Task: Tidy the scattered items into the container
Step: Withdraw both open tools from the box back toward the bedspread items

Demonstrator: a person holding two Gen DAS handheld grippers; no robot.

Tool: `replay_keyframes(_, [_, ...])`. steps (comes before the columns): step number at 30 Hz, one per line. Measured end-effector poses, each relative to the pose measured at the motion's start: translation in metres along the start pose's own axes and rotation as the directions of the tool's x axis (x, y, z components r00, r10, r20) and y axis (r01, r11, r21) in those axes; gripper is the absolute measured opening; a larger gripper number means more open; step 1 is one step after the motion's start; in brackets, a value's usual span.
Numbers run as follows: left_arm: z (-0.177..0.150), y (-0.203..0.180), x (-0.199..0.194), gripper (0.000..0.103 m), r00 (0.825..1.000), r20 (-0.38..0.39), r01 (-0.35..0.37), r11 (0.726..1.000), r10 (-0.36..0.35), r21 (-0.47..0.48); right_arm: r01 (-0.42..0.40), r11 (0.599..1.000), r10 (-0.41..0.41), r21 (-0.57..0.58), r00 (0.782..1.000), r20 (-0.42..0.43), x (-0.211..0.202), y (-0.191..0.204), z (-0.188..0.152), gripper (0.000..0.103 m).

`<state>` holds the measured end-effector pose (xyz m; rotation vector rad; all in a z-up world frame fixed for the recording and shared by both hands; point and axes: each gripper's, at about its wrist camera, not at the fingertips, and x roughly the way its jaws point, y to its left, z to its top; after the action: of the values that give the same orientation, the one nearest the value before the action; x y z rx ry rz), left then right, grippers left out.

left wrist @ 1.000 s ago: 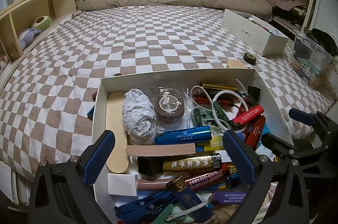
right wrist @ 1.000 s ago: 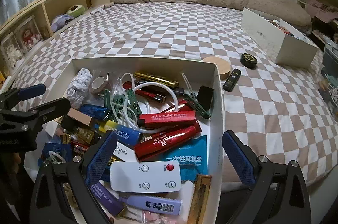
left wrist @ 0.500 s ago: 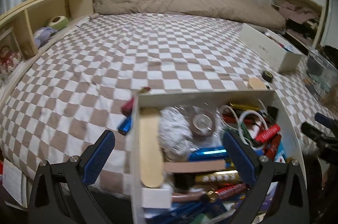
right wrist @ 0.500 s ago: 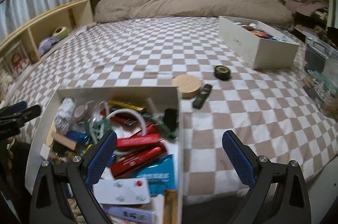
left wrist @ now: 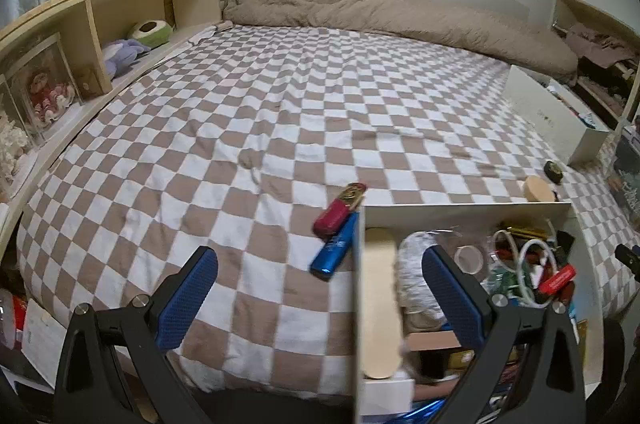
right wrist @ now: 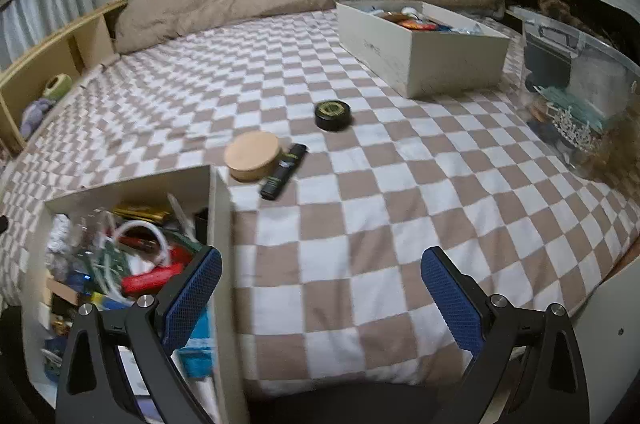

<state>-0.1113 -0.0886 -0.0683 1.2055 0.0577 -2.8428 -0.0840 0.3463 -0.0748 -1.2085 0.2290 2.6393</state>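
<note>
White container (left wrist: pixel 460 212), crammed w/ lighters, clips & cable, sits at the near edge of the checkered bed (left wrist: pixel 280 111). Outside it: red lighter (left wrist: pixel 340 209) & blue lighter (left wrist: pixel 334 250) just beside its left wall; wooden lid (right wrist: pixel 251 155), black stick (right wrist: pixel 283 171) & black tin (right wrist: pixel 333 115) by its far right corner. Left gripper (left wrist: pixel 320 298) & right gripper (right wrist: pixel 320 298) both spread wide, nothing held.
</note>
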Motion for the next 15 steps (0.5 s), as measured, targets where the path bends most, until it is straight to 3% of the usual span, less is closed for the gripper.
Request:
replay_keyframes(9, [-0.001, 0.023, 0.021, 0.103, 0.996, -0.064, -0.055, 0.996, 0.059, 0.065, 0.045, 0.997, -0.05, -0.068, 0.996, -0.077, 0.021, -0.01, 0.003, 0.1])
replay_keyframes(15, [0.002, 0.033, 0.044, 0.103, 0.992, -0.126, 0.021, 0.992, -0.005, 0.124, 0.071, 0.984, -0.093, -0.163, 0.987, -0.132, 0.041, -0.004, 0.005, 0.1])
